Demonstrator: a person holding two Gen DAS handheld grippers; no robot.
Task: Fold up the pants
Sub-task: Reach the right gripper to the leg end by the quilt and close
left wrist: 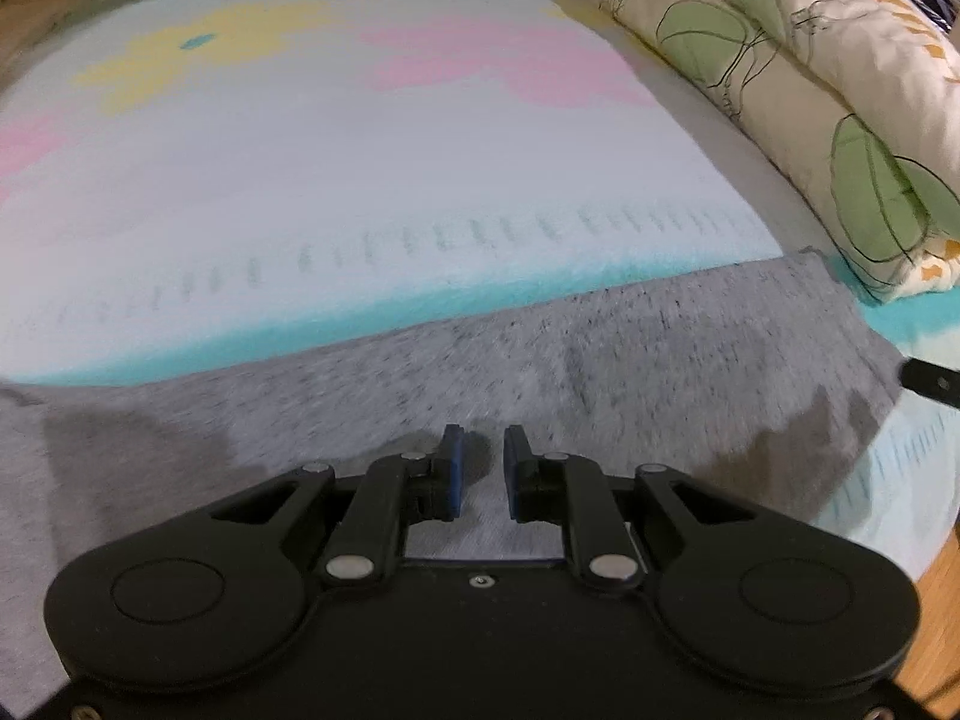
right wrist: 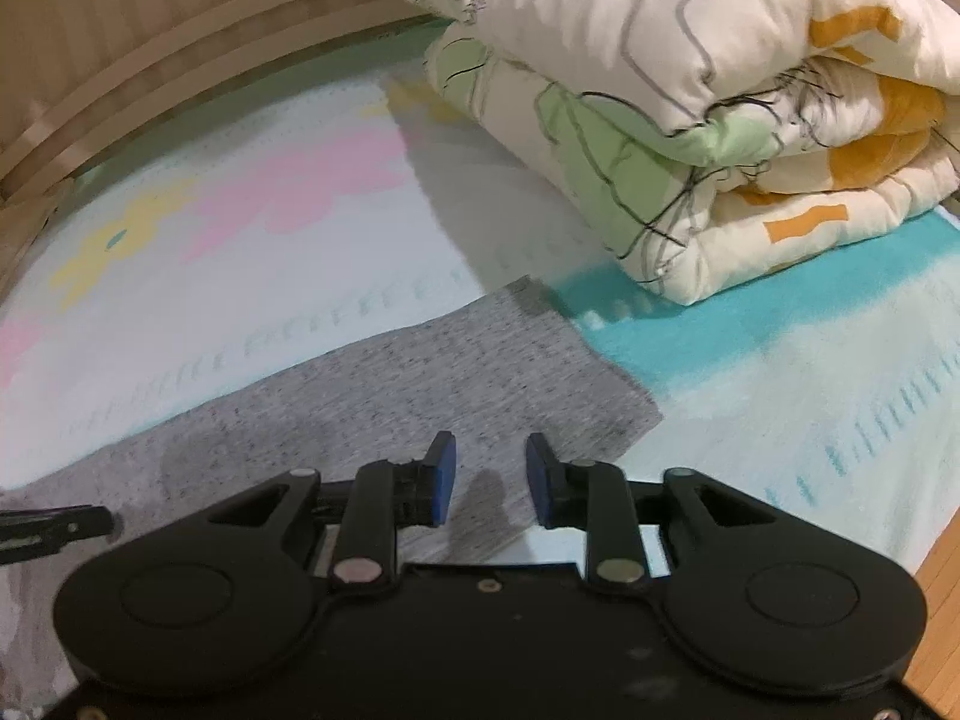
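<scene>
Right wrist: grey pants (right wrist: 372, 384) on bedspread (right wrist: 240, 276)

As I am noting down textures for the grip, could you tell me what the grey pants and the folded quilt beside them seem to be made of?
The grey pants look like a soft heathered knit, probably cotton jersey: matte, flecked dark and light, lying limp and flat. The folded quilt looks like a padded printed woven cover, cotton or polyester: puffy rolled layers, a slight sheen, leaf and orange prints.
</scene>
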